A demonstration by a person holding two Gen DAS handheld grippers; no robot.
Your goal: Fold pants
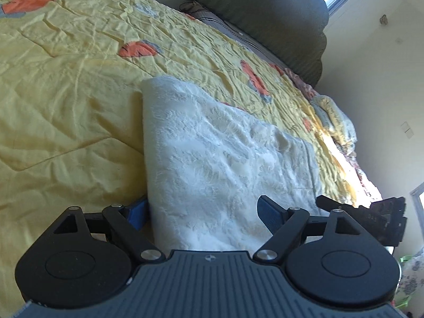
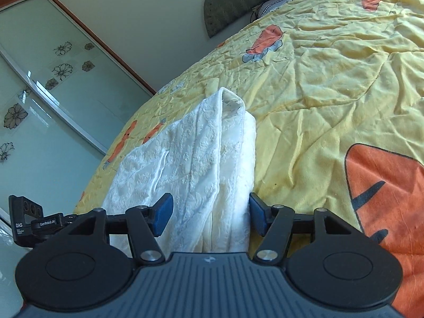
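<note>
White lace pants (image 1: 217, 153) lie folded on the yellow bedspread (image 1: 66, 100). My left gripper (image 1: 202, 216) is open, its blue pads on either side of the near edge of the pants. In the right wrist view the pants (image 2: 201, 159) run away from me in a long bunched strip. My right gripper (image 2: 209, 216) is open, with the near end of the strip between its blue pads. The right gripper also shows at the right edge of the left wrist view (image 1: 371, 212).
The bedspread (image 2: 331, 100) has orange carrot prints. A dark green headboard (image 1: 265, 8) stands at the far end, with a pillow (image 1: 334, 122) at the bed's right side. A glass sliding wardrobe door (image 2: 53, 92) stands left of the bed.
</note>
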